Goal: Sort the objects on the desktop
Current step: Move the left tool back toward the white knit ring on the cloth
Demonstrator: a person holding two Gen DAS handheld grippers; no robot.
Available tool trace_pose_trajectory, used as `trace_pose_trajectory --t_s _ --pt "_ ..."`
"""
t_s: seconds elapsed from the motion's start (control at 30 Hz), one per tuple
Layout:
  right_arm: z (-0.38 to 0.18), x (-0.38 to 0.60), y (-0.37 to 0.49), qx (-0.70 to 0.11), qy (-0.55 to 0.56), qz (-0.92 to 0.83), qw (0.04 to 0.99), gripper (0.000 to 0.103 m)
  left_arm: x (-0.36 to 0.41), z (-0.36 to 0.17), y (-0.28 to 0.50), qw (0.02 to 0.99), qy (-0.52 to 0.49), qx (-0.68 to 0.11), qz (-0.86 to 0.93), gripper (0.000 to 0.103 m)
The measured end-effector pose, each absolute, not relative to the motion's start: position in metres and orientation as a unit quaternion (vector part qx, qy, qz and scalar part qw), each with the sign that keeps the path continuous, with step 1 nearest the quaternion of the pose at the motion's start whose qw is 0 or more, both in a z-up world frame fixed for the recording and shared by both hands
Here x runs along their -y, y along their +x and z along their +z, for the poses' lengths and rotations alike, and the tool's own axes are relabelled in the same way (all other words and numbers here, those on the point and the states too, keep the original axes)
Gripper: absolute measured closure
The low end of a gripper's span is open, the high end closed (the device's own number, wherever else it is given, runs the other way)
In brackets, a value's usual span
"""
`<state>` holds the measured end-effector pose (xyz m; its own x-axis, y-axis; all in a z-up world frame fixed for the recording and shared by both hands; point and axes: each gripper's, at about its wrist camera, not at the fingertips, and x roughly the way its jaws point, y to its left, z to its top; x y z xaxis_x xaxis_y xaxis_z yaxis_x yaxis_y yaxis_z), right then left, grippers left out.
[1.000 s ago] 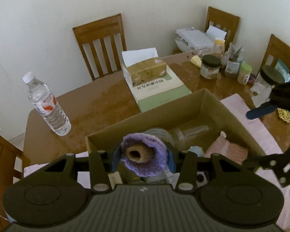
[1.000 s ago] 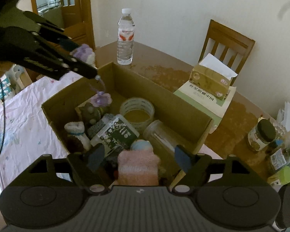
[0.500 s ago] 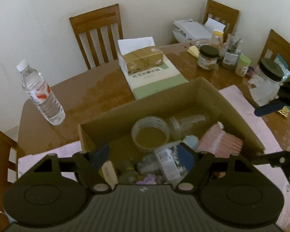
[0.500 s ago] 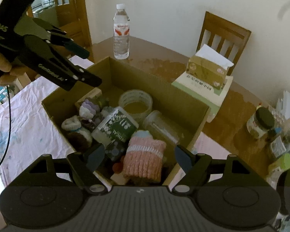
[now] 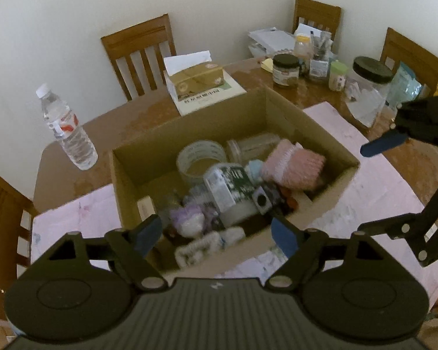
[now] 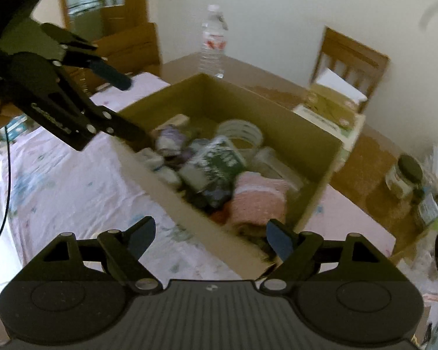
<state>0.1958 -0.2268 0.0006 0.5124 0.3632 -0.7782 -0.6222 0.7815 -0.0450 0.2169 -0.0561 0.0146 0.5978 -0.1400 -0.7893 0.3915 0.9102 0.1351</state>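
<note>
- Two grippers up, both empty: my left gripper [image 5: 216, 234] has its jaws opening with nothing between them, poised over the near-left corner of the open brown cardboard box [image 5: 280, 110].
- My right gripper [image 6: 208, 236] is opening too, nothing in it, hanging over the near wall of the box beside the pink ribbed knitted piece [image 6: 260, 198].
- Everything sorted so far sits inside: the clear roll of packing tape [image 5: 201, 157] toward the far side, the white-and-green printed carton [image 5: 229, 188] in the middle, the fluffy lilac and white soft toy [image 5: 188, 218] nearest my left fingers.
- I judge the drop-off done and the next pick is what counts.
- Loose candidates: the clear plastic water bottle [image 5: 68, 134] far left on the brown wooden table [image 5: 149, 110], and the yellow-brown tissue box [image 5: 195, 80] on a white and green book beyond the box.
- To do it well, I'd lift clear of the cardboard rim first so a finger doesn't snag it.
- Keep the jaws wide, and take the bottle across its body, low, so it can't tip.
- Both views are blurred; I'd settle before committing.
</note>
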Motion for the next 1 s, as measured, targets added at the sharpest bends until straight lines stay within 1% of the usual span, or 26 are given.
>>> trace_pose_trajectory --t_s 0.2,0.27,0.53,0.8,1.0 --pt "-0.002 0.223 0.17 -0.399 -0.167 0.297 0.851 0.014 0.067 0.006 0.188 0.878 0.147 -0.428 -0.153 0.02" --pt "-0.002 0.222 0.164 -0.397 -0.171 0.296 0.852 0.011 0.07 0.006 0.181 0.879 0.149 -0.427 -0.155 0.02" --pt "-0.007 0.227 0.157 -0.404 -0.125 0.282 0.861 0.011 0.076 -0.008 0.162 0.879 0.139 -0.432 -0.143 0.02" --pt "-0.03 0.234 0.146 -0.42 -0.089 0.218 0.876 0.01 0.078 -0.045 0.149 0.87 0.127 -0.456 -0.138 0.02" --pt "-0.047 0.242 0.137 -0.441 -0.051 0.196 0.875 0.01 0.077 -0.086 0.147 0.866 0.129 -0.469 -0.121 0.021"
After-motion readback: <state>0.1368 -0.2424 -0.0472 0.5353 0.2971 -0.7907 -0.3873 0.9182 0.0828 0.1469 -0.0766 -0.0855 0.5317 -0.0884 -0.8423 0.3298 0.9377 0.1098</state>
